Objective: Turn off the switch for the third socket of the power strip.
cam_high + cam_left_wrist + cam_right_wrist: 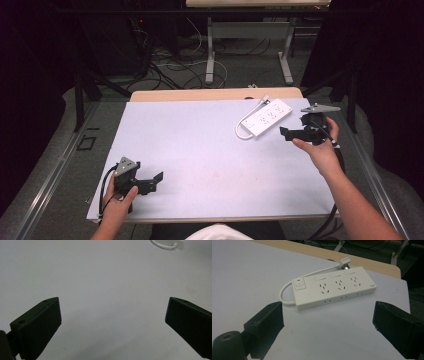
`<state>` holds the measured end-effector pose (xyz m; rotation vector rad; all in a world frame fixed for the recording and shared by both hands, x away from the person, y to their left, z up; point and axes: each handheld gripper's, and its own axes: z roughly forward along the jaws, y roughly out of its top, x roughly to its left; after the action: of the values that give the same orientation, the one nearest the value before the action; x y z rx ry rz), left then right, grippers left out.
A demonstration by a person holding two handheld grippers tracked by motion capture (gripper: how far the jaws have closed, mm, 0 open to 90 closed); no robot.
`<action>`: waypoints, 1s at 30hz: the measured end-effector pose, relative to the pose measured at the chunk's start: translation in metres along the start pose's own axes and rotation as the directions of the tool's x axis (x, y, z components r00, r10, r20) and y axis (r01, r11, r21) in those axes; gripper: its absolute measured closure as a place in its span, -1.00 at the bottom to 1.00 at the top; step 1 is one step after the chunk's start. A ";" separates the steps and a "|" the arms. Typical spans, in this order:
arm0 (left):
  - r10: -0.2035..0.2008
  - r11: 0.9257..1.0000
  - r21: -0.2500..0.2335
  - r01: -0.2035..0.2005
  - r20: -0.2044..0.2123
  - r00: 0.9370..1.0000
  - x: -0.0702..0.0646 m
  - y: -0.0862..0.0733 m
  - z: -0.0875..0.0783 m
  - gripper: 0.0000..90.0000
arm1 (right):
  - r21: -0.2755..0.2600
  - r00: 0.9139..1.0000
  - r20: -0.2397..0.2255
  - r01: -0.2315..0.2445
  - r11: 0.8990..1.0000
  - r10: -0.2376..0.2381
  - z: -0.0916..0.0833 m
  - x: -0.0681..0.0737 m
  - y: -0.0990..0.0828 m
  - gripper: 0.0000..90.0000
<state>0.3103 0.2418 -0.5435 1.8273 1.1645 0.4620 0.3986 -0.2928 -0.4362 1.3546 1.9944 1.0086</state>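
Up close, power strip (pixel 334 287) switch and sockets beyond spread jaws.

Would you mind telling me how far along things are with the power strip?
Nothing looks done yet: the power strip lies flat on the white sheet, cord looped, plug loose. In hand: the right gripper, open, is beside it, not touching. The left gripper, open, holds nothing. Any handling remains.
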 end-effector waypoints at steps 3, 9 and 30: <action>0.000 1.000 0.003 0.000 0.001 1.000 -0.001 0.000 0.000 -0.99 | 0.003 1.000 0.000 -0.008 1.000 0.008 0.004 -0.003 0.004 -0.68; 0.008 1.000 0.008 -0.008 0.000 1.000 -0.001 0.000 0.001 -0.99 | 0.009 1.000 0.004 -0.020 1.000 0.020 0.012 -0.009 0.011 -0.65; 0.017 1.000 0.017 -0.017 0.000 1.000 -0.002 0.000 0.004 -0.99 | -0.001 0.999 0.020 -0.036 0.999 0.036 0.037 -0.024 0.028 -0.33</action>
<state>0.3120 0.2378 -0.5452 1.8529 1.1577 0.4633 0.4506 -0.2982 -0.4347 1.3992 1.9612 1.0073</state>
